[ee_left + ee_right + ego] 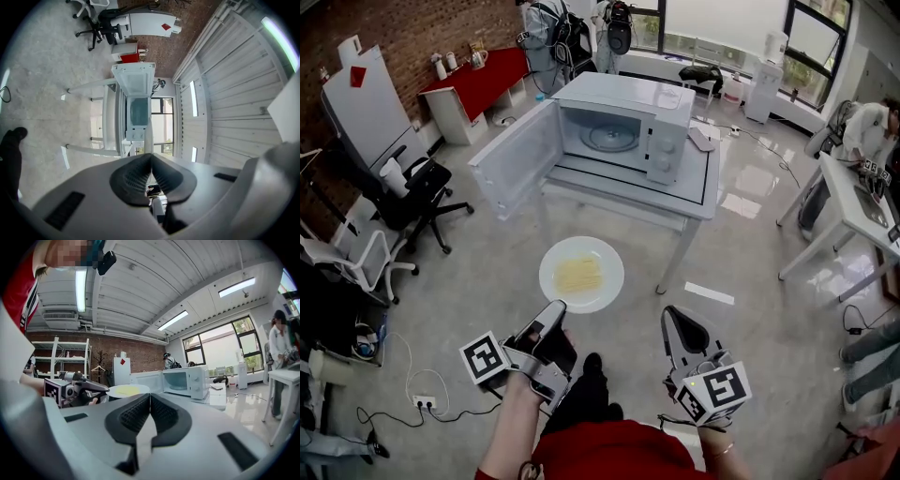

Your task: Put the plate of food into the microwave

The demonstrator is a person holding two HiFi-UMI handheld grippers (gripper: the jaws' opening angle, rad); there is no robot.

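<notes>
Left tongs (556, 307) clamped on the near rim of the white plate (581, 274), held level above the floor, short of the bench (694, 192). Yellow food (579, 276) at the plate's middle. Microwave (623, 127) on the bench, door (517, 159) swung wide open. Right tongs (672, 313) closed together, empty, beside the plate.

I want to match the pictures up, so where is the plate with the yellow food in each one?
Head view: the plate is in the middle, over the floor.
Left gripper view: only its thin white edge, upright in the middle.
Right gripper view: a little left of the middle.
Shared landmark: the white microwave with its door open, in all three.
</notes>
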